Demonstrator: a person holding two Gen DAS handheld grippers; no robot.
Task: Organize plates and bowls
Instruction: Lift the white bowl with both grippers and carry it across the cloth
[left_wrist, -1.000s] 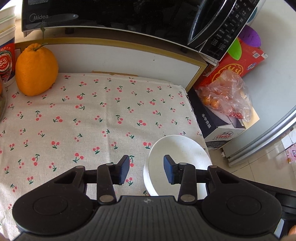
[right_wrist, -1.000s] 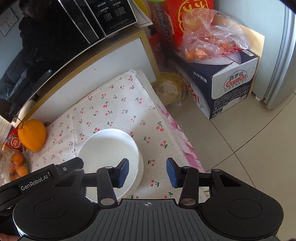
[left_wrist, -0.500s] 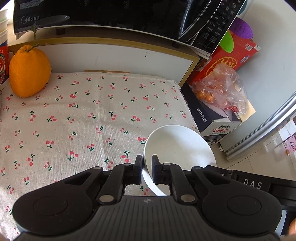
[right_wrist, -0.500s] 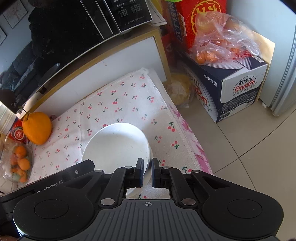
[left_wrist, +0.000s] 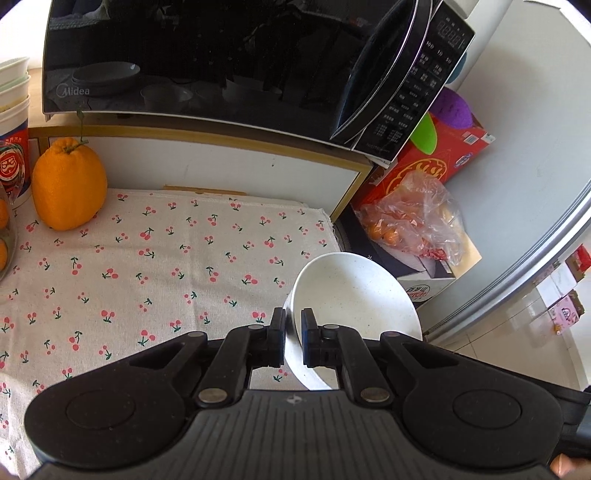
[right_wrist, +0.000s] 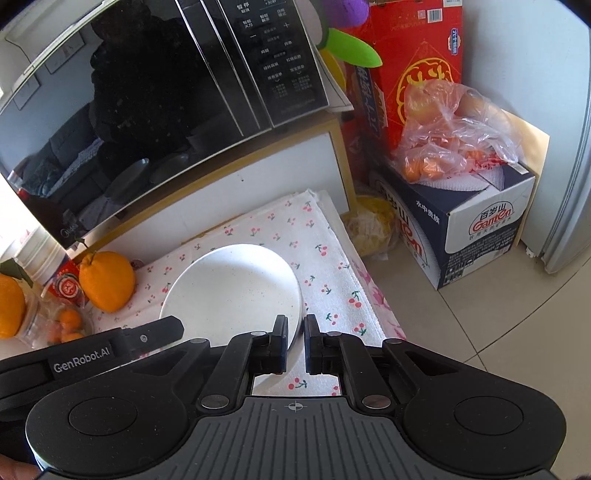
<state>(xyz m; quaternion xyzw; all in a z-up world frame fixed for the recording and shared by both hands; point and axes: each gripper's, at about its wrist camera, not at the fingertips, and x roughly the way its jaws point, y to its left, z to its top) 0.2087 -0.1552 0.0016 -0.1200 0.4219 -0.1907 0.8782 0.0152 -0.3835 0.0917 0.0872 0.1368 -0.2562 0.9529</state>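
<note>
now we hold one white bowl (left_wrist: 354, 295) between us, both sides pinched. our left hand-held gripper (left_wrist: 293, 332) has its jaws closed on the bowl's near-left rim, and our right hand-held gripper (right_wrist: 295, 338) is clamped on the opposite rim. the bowl sits tilted at the right end of the desk (left_wrist: 147, 273), over the cherry-print cloth (right_wrist: 317, 236); whether it touches the cloth we cannot tell. a large orange (left_wrist: 68, 184) stands well apart at the far left, below the black microwave (left_wrist: 229, 59). a bag of small oranges (right_wrist: 454, 136) rests on a cardboard box (right_wrist: 476, 229) on the floor.
</note>
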